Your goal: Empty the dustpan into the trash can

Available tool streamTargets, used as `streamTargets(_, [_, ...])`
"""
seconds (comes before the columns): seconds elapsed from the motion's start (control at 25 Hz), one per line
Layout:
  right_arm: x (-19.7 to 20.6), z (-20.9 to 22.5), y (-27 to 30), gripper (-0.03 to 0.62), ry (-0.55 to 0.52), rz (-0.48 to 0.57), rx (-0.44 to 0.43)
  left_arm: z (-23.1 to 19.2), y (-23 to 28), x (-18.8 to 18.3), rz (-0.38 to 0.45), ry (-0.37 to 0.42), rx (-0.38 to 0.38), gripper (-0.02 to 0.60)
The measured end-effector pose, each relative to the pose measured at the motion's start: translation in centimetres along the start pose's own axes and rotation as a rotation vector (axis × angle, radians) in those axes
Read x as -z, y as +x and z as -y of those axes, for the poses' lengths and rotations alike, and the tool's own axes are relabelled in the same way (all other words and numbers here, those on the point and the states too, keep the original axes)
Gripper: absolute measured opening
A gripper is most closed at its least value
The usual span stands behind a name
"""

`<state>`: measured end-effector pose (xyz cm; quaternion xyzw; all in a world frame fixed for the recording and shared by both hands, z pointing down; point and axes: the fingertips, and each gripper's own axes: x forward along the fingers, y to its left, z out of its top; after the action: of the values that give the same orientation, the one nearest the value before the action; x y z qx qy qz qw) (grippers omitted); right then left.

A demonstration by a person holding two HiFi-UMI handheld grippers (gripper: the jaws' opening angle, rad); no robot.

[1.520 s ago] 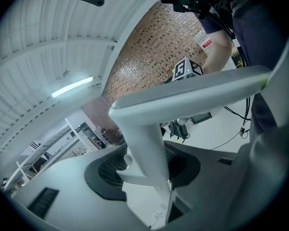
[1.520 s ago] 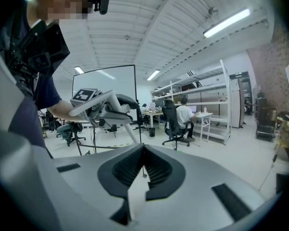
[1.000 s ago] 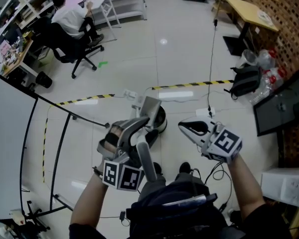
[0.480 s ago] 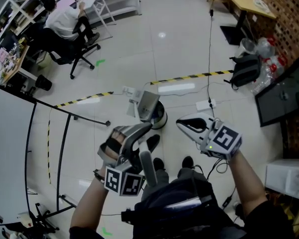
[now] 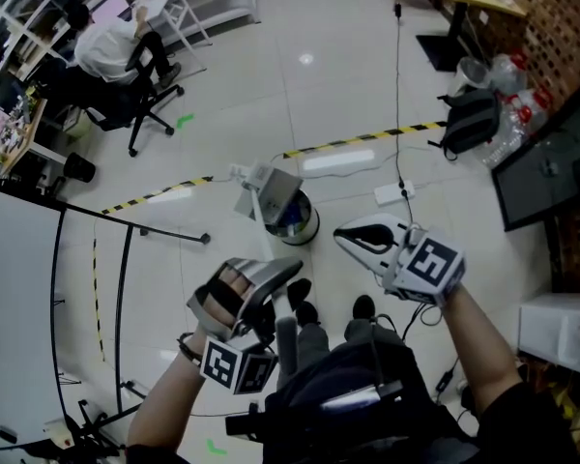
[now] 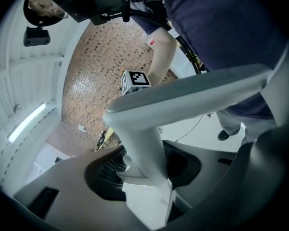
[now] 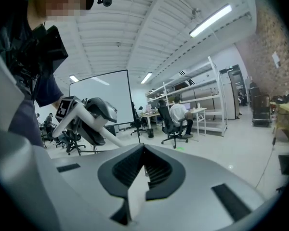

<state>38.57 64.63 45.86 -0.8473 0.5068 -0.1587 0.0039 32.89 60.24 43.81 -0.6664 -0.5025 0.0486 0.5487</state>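
The left gripper (image 5: 271, 276) is clamped about half-way closed on the dustpan handle (image 6: 139, 143). In its own view the pale grey stem sits right between the 2 jaws with the pads pressed on either side, so it's a proper grip, not just a hover. The pan end of the dustpan isn't clear in any view; only the handle shows, running from the jaws back toward the person's legs.

The right gripper (image 5: 362, 240) has its jaws fully together with nothing between them. It's just held out to the right at about the same level, well apart from the handle, so it looks like a spare hand for now.

As for why things sit the way they do: the trash can (image 5: 295, 222) is on the tiled floor (image 5: 348, 104) just beyond the 2 grippers, a bit to the left. Its lid (image 5: 274, 193) is tipped up on the far-left side, so the mouth is open toward the person. That looks like the setup for carrying the dustpan over and tipping it in. Holding the stem in 1 gripper gives the wrist room to roll the pan over the opening. The dump doesn't look done yet.
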Motion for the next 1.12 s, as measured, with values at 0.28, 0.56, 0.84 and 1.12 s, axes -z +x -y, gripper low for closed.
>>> streamTargets(0.28, [1.1, 0.9, -1.0, 0.015, 0.015, 0.003, -0.006, 1.4, 1.7, -1.5, 0.03, 0.076, 0.075, 0.193])
streamTargets(0.56, [2.3, -0.3, -1.4, 0.015, -0.041, -0.039, -0.023, 1.4, 1.8, -1.2, 0.016, 0.088, 0.082, 0.193])
streamTargets(0.84, [2.4, -0.7, -1.4, 0.015, -0.047, -0.054, -0.025, 2.0, 1.8, -1.9, 0.036, 0.12, 0.127, 0.193])
streamTargets(1.12, [2.7, -0.8, -2.0, 0.015, -0.075, -0.064, -0.009, 2.6, 2.2, -2.5, 0.046, 0.149, 0.174, 0.193])
